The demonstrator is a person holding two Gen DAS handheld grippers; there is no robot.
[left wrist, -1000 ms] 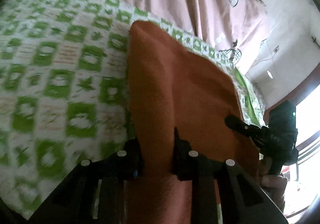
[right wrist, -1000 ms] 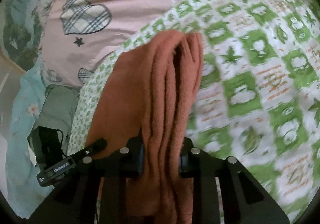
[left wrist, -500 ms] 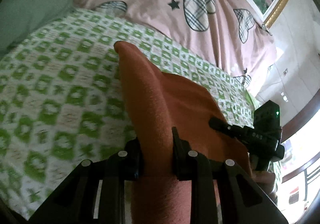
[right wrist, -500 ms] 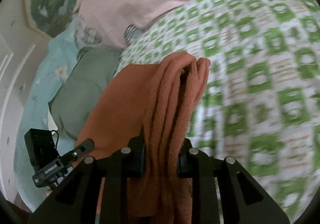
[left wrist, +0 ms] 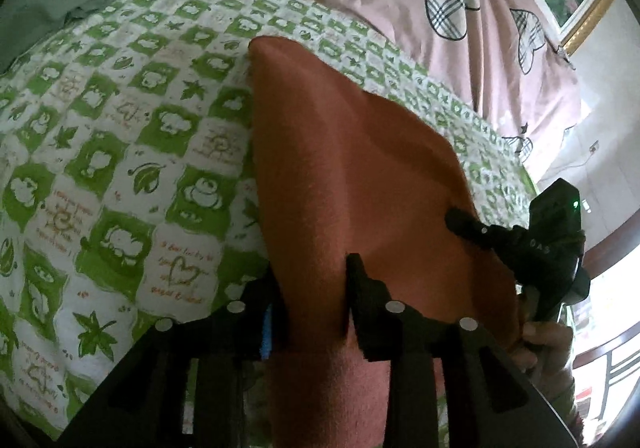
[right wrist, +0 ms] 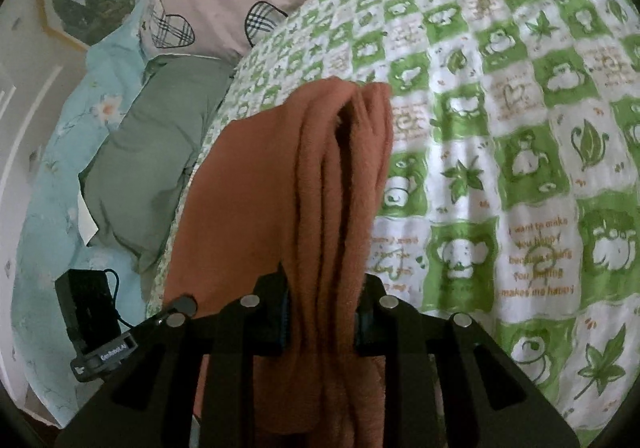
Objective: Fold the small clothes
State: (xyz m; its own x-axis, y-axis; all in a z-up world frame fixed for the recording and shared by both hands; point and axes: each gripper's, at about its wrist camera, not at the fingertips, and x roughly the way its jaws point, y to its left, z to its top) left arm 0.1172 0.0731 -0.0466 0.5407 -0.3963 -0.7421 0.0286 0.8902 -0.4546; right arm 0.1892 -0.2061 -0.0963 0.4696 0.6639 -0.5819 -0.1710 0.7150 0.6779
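Observation:
An orange-brown fleece garment [left wrist: 352,168] hangs stretched between my two grippers above the bed. My left gripper [left wrist: 316,288] is shut on one edge of it; the cloth runs between the jaws and spreads forward. My right gripper [right wrist: 320,292] is shut on the other edge, where the cloth [right wrist: 332,176] is bunched in several folds. The right gripper also shows in the left wrist view [left wrist: 532,244], at the garment's right side. The left gripper shows in the right wrist view [right wrist: 120,344], at lower left.
A green-and-white patterned quilt [left wrist: 120,168] covers the bed under the garment. A pink cover with plaid hearts [left wrist: 440,0] lies behind it. A grey-green pillow [right wrist: 160,152] and light blue floral bedding [right wrist: 52,208] lie to the left.
Both grippers have lifted and tilted with the garment held, so more of the pink cover, the pillow and the wall came into view. Both stay shut on the cloth.

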